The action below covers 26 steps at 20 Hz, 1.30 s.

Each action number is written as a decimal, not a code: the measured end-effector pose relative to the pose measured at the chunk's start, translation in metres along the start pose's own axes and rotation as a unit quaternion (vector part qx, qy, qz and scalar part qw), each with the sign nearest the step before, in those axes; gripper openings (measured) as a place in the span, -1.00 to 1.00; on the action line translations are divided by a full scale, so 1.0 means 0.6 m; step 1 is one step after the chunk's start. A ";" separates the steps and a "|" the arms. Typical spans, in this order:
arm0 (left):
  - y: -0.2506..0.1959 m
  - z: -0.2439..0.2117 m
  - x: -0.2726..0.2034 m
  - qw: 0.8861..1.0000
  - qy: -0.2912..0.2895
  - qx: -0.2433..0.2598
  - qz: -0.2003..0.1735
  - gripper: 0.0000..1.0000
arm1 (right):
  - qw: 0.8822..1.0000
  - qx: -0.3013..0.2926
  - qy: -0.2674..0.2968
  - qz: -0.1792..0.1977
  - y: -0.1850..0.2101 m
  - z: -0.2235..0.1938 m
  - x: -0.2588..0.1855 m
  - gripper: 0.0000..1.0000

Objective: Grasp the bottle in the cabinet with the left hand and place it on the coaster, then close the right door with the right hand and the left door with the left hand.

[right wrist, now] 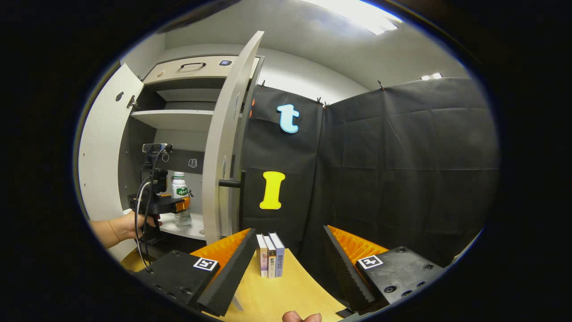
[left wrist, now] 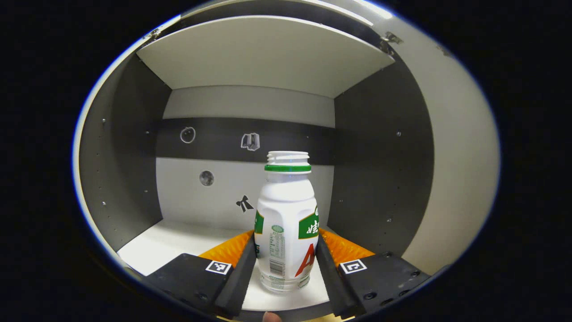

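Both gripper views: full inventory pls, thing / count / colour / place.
White plastic bottle with green neck ring and green-red label: 1, upright on the cabinet's lower shelf, between the left gripper's fingers, cap off.
Grey cabinet: 1, light shelves, dark side walls, small stickers on the back panel.
Cabinet doors: 2, pale grey, both open; left door, right door.
Drawer with dark handle: 1, grey, above the shelves.
Upright books: 3, pale spines, on the yellow wooden table.
Left gripper: 1, fingers against both sides of the bottle.
Person's hand: 1, holding the left gripper.
Right gripper: 1, open above the table.
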<state>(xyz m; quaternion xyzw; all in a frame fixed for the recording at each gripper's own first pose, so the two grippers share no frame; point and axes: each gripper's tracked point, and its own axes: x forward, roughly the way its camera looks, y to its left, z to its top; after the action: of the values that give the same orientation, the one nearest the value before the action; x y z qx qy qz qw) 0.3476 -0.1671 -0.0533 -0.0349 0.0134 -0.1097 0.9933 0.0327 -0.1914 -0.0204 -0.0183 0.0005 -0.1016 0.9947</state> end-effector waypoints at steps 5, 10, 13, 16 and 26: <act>0.027 0.011 -0.122 1.000 -0.009 0.007 -0.004 0.45 | 1.000 0.005 -0.008 0.023 0.051 0.019 -0.033 0.94; 0.041 -0.007 -0.246 1.000 -0.012 0.011 -0.022 0.47 | 0.999 0.018 -0.014 0.040 0.093 0.031 -0.061 0.94; 0.047 -0.030 -0.309 1.000 -0.014 0.010 -0.024 0.47 | 0.998 0.036 -0.009 0.050 0.119 0.030 -0.073 0.95; 0.052 -0.063 -0.369 1.000 -0.012 0.009 -0.016 0.47 | 0.998 0.033 -0.022 0.051 0.135 0.035 -0.083 0.94; -0.006 -0.264 -0.553 1.000 -0.002 -0.013 -0.023 0.47 | 0.994 0.026 -0.083 0.074 0.191 0.061 -0.116 0.94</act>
<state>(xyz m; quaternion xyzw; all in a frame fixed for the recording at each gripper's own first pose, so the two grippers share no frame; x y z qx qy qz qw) 0.0176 -0.1083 -0.2047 -0.0484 0.0119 -0.1321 0.9900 -0.0120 -0.0641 0.0116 -0.0010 -0.0830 -0.0261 0.9962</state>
